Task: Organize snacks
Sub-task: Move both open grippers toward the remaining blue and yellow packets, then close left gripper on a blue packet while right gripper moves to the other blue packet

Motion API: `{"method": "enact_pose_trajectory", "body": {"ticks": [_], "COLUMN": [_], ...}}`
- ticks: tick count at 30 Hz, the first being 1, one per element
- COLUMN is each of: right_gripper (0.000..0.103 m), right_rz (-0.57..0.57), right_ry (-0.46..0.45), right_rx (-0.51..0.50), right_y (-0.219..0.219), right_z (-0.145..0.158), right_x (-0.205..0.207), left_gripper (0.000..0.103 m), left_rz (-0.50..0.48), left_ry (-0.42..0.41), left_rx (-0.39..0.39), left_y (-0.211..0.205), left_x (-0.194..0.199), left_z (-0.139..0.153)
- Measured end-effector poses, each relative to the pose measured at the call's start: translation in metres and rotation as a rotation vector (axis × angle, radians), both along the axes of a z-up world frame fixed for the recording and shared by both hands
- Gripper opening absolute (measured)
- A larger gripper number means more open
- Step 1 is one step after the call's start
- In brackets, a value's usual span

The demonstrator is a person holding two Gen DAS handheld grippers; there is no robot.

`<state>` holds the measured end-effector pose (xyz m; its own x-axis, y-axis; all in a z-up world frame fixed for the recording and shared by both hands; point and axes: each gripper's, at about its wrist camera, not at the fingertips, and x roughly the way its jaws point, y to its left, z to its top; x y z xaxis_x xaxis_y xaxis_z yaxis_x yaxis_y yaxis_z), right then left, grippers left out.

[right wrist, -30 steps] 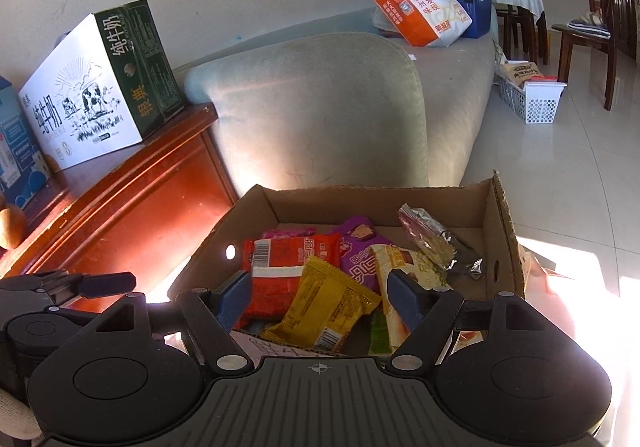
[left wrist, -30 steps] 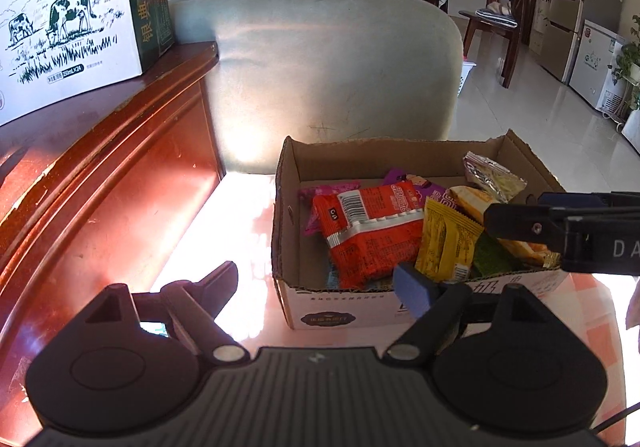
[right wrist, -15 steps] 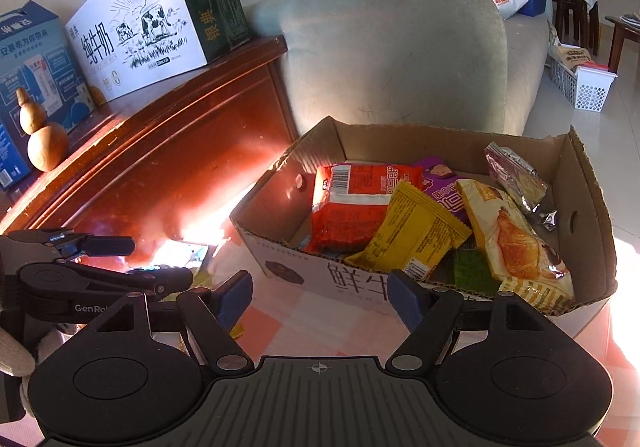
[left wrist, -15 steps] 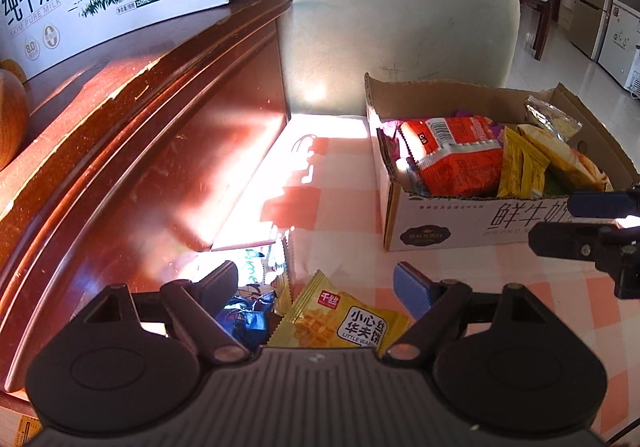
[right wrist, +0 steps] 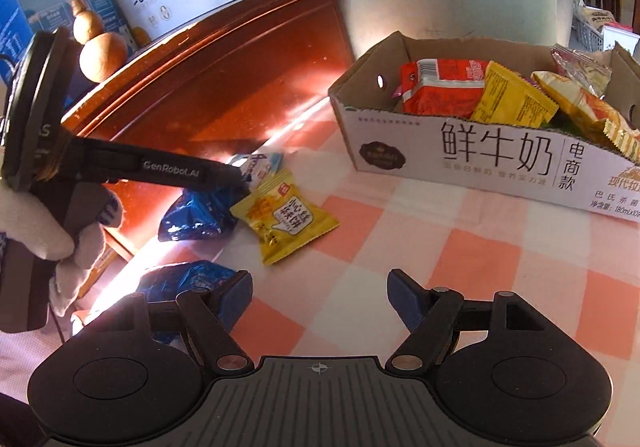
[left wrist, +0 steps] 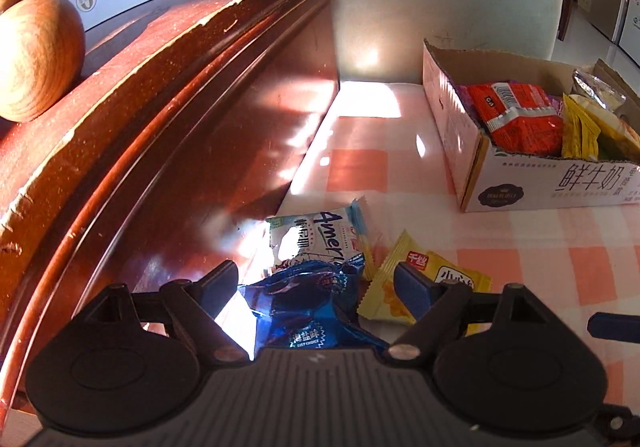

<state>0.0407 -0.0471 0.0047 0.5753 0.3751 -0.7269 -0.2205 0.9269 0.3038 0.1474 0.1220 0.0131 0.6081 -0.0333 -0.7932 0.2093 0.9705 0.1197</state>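
Loose snacks by the cabinet, your jaws released over them.
Left view: your left gripper gapes around a blue packet, not pressing it; a yellow packet lies beside, the box farther right. Right view: your right gripper hangs open above the tablecloth, another blue packet at its left finger.

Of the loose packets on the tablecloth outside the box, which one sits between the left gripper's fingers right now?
The dark blue foil packet lies between the open left gripper fingers. The white-and-blue packet lies just beyond it; the yellow packet lies off to the right.
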Motion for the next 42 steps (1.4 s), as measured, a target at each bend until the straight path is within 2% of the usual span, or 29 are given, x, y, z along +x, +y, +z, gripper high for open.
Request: {"method": "enact_pose_trajectory", "body": {"ticks": [5,10,14,19,22,26,28,32,34,35,37,41,42], "right_gripper": [0.077,0.081,0.082,0.082,0.080,0.059,0.054,0.054,0.054,0.051,0.050,0.051,0.054], "right_rz": [0.071,0.144,0.180,0.184,0.170,0.136,0.107,0.052,0.022,-0.006,-0.079,-0.231,-0.263], "right_ry": [-0.002,0.002,-0.005,-0.005,0.014,0.041,0.045,0.067,0.070,0.072,0.087,0.108,0.112], "right_rx": [0.046,0.020,-0.044,-0.062,-0.075,-0.092,-0.084,-0.098,-0.129,-0.147,-0.166,-0.170,-0.155], "right_y": [0.031,0.062,0.085,0.104,0.107,0.096,0.084,0.057,0.041,0.033,0.012,-0.031,-0.039], "right_z": [0.004,0.004,-0.002,-0.007,-0.011,-0.014,-0.014,-0.009,-0.006,-0.004,-0.002,0.000,0.001], "right_x": [-0.013,-0.017,-0.017,-0.014,-0.012,-0.012,-0.014,-0.022,-0.029,-0.032,-0.037,-0.044,-0.046], "left_gripper": [0.085,0.085,0.085,0.085,0.081,0.065,0.062,0.061,0.060,0.060,0.060,0.060,0.060], "left_rz": [-0.031,-0.066,-0.069,-0.067,-0.053,-0.042,-0.045,-0.052,-0.070,-0.080,-0.117,-0.199,-0.219], "left_ry": [0.026,0.052,0.071,0.088,0.089,0.098,0.100,0.115,0.113,0.110,0.111,0.146,0.143], "left_rx": [-0.036,-0.035,-0.048,-0.054,-0.064,-0.073,-0.082,-0.142,-0.139,-0.128,-0.118,-0.146,-0.139], "left_y": [0.012,0.012,0.012,0.012,0.013,0.016,0.017,0.012,0.003,-0.002,-0.013,-0.038,-0.044], "left_x": [0.000,-0.001,0.000,0.002,0.004,0.005,0.003,-0.003,-0.010,-0.013,-0.023,-0.041,-0.044], "left_z": [-0.006,-0.014,-0.019,-0.025,-0.029,-0.033,-0.033,-0.031,-0.028,-0.027,-0.025,-0.026,-0.026]}}
